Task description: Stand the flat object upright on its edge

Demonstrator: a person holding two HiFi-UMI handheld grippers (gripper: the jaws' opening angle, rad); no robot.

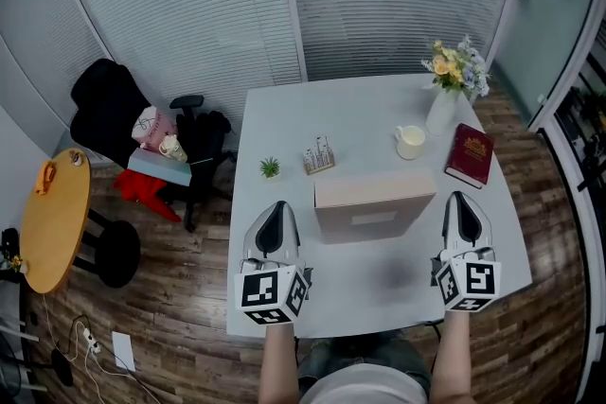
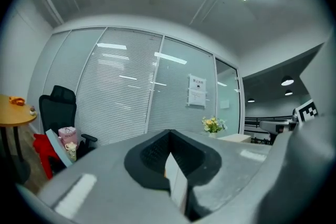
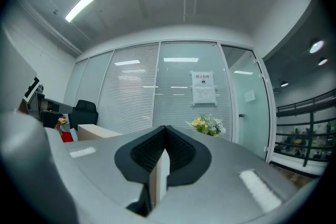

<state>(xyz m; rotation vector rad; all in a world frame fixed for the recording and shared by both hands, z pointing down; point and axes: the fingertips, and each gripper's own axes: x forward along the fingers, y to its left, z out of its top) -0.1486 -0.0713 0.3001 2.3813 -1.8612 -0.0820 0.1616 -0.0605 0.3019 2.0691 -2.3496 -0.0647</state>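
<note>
White table (image 1: 284, 123), likely cardboard box (image 1: 371, 203), book (image 1: 469, 155), mug (image 1: 411, 143)

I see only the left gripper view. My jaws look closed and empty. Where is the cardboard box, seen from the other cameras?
Observer: In the head view the cardboard box sits on the white table, between the left gripper and the right gripper, touching neither.
Operator: Is the right gripper open?
Observer: No, its jaws are together with nothing between them.
Operator: What is behind the box?
Observer: A white mug and a red book, both apart from the box.
</note>
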